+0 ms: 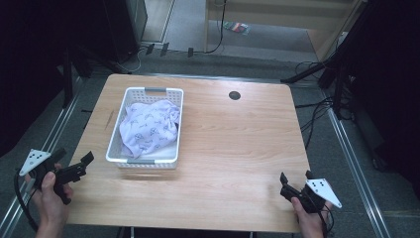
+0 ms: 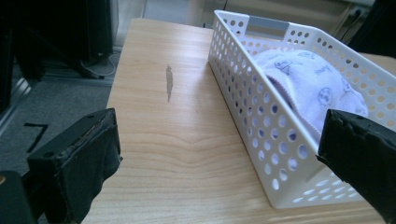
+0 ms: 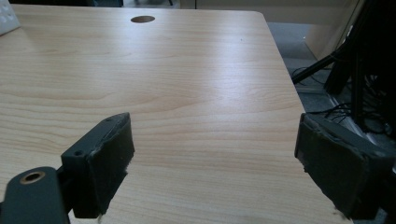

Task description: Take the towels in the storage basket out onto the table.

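Presently I list: white perforated plastic basket (image 1: 145,130), far left, holding a crumpled printed cloth (image 1: 148,126); left gripper (image 1: 85,162) and right gripper (image 1: 295,177) released, both empty.

A light wooden table (image 1: 233,148) fills the middle of the high view, with a round dark cable hole (image 1: 235,95) near its far edge and a thin dark mark (image 1: 109,120) toward its left side. Grey carpeted floor (image 1: 188,29) runs along the top of the frame. A pale wooden furniture frame (image 1: 277,17) stands at the upper right. Black cables (image 1: 317,106) trail over the floor right of the table, and metal rails (image 1: 351,148) run down both lower sides. The upper corners lie in deep shadow, while soft light falls on the tabletop.
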